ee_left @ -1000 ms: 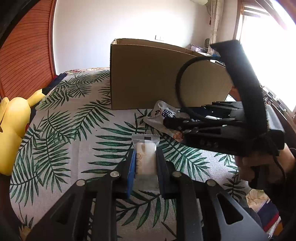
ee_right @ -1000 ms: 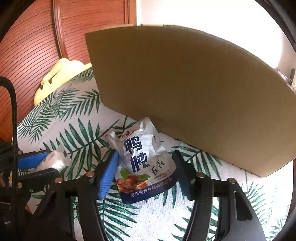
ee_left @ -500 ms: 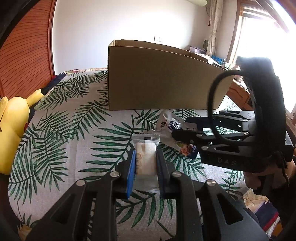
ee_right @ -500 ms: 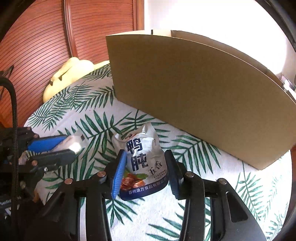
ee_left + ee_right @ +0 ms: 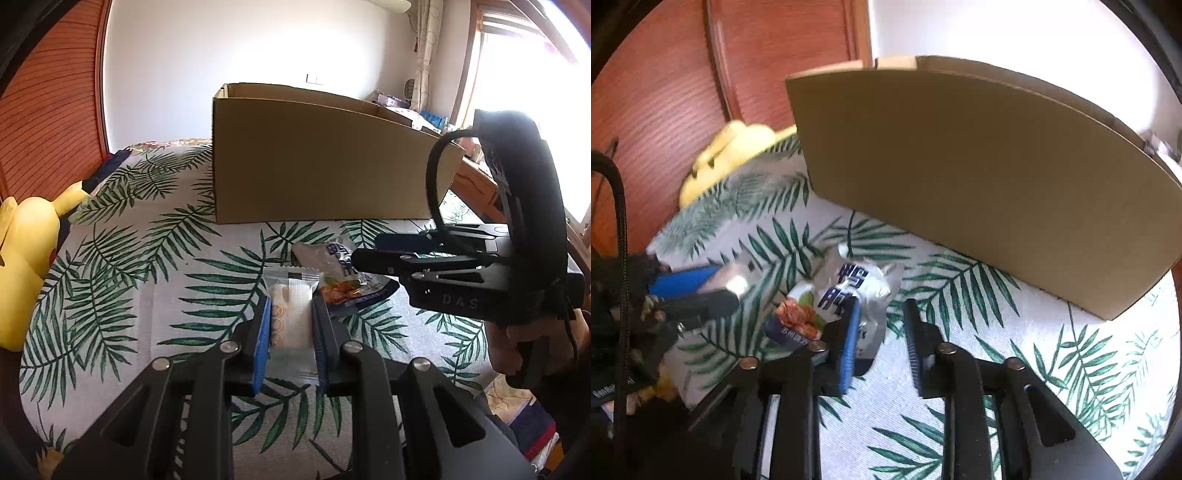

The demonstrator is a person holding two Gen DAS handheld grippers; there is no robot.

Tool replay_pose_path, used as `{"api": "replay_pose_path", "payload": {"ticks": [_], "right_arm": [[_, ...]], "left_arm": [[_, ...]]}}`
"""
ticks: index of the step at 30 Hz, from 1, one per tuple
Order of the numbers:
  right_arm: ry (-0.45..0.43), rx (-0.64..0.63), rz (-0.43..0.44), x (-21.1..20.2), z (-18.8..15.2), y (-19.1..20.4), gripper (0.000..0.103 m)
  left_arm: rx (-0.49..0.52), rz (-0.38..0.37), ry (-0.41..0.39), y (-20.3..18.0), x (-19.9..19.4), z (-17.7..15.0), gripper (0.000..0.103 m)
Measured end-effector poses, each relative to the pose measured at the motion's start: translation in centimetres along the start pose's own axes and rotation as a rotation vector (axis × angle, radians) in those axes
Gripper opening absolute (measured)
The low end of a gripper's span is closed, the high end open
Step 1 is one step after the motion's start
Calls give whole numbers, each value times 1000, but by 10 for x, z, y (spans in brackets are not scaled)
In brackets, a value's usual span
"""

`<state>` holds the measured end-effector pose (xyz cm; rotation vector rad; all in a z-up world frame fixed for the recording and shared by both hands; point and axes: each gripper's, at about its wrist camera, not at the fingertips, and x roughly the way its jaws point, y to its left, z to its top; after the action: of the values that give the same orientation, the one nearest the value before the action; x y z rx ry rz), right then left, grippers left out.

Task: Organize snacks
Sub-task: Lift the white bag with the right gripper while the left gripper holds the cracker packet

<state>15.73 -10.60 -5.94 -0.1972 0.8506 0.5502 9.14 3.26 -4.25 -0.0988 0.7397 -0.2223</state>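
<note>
Left tongs: my left tongs (image 5: 290, 328) were clamped on a small clear-wrapped white snack packet (image 5: 290, 310), held above the palm-leaf printed bedspread (image 5: 147, 266).
Right tongs: my right tongs (image 5: 881, 332) stood apart; the silver and navy foil snack pouch with blue characters (image 5: 849, 295) lay against the blue-padded left finger (image 5: 849, 339), and I could not tell whether it was gripped, since the other finger stood clear of it.
Pouch position: it sat tilted, mostly left of the gap, on or just above the bedspread, near the box.
Packets: from the left camera, the pouch (image 5: 343, 277) showed just beside the held packet, to its right.
Box: 1 open brown cardboard box (image 5: 314, 170) stood on the bedspread beyond both tongs.
Elsewhere: a yellow plush toy (image 5: 22, 266) lay at the bed's left edge, by the reddish wooden slatted panel (image 5: 48, 110).
</note>
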Motion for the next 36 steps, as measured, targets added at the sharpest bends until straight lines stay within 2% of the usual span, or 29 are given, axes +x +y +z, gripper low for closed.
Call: {"api": "replay_pose_path", "payload": {"ticks": [2, 6, 16, 17, 20, 24, 36], "right_arm": [[-12, 28, 18, 0, 3, -1, 53], [3, 57, 32, 8, 9, 2, 64], [55, -14, -12, 31, 12, 20, 71], [57, -30, -18, 31, 12, 23, 70], [57, -83, -27, 29, 9, 33, 53], [36, -65, -24, 22, 8, 29, 37], [-34, -36, -31, -4, -1, 19, 36]], "left_arm": [[-3, 2, -6, 3, -3, 1, 18], [-12, 7, -16, 7, -8, 2, 18], [-24, 14, -21, 15, -12, 3, 18], [-25, 14, -20, 15, -12, 3, 18], [-26, 14, -18, 15, -11, 3, 18], [-23, 14, -22, 14, -11, 4, 18], [-16, 5, -32, 8, -12, 9, 18]]}}
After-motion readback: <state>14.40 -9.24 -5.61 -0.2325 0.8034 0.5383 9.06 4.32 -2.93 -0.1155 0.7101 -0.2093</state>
